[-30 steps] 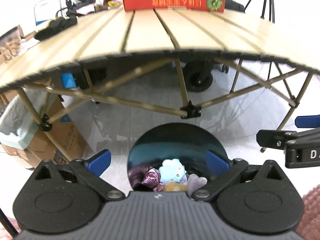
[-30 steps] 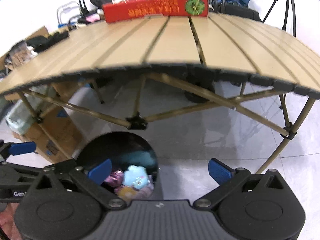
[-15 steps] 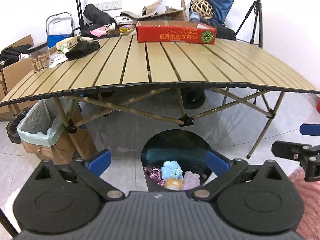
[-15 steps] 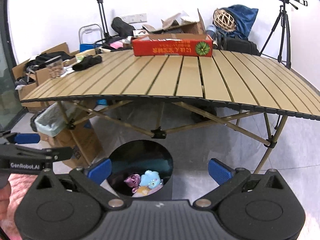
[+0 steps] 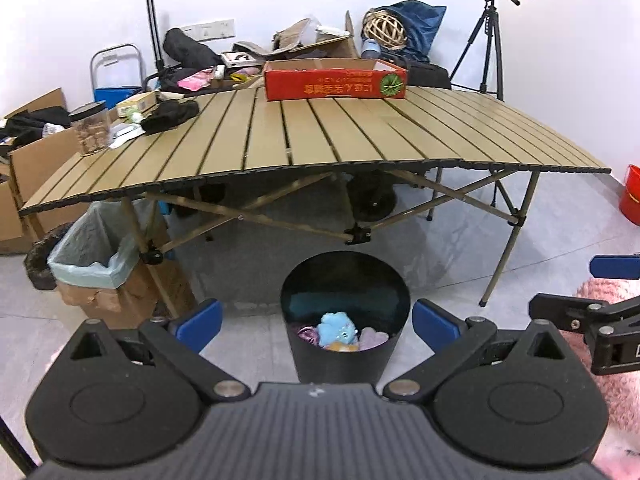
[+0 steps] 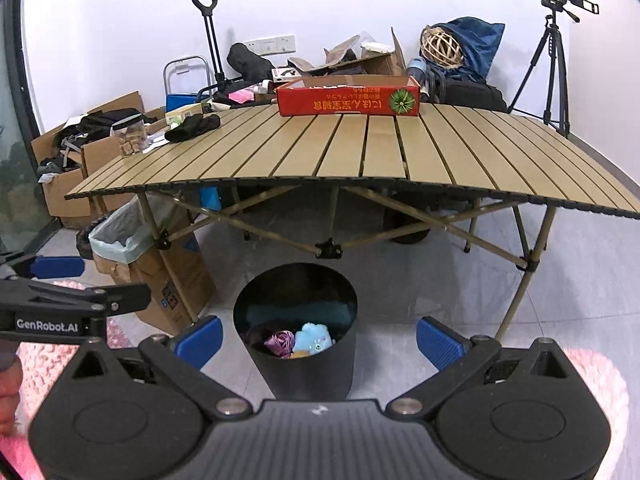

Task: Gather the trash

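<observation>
Both tools have pulled up and back over the last second: the slatted surface [image 5: 320,136] was filling the top of the views from underneath, now its top is seen from above and farther off, and the black bin [image 5: 344,320] has shrunk to sit just ahead of and below the tips. Likely this is a retreat after a drop, since nothing is held. The left tool [image 5: 316,324] has both blue pads spread wide apart, empty, and the bin sits centred in the gap. The right tool [image 6: 318,338] is also wide apart and empty, bin slightly left of centre between the pads. The trash is in the bin: a light blue plush toy [image 5: 335,330], a purple crumpled piece [image 6: 280,340] and something pale and orange beside them, low in the bin. The front of the surface looks bare; only a red box [image 5: 335,85], a jar [image 5: 91,128] and a black cloth [image 5: 170,116] are at the far side and far left, so it is hard to tell if any trash is left. Pose: both tools held level, side by side, aimed forward and slightly down, raised above bin height. The right tool shows at the right edge of the left view, the left tool at the left edge of the right view, with a bit of hand [image 6: 8,392] below it.
</observation>
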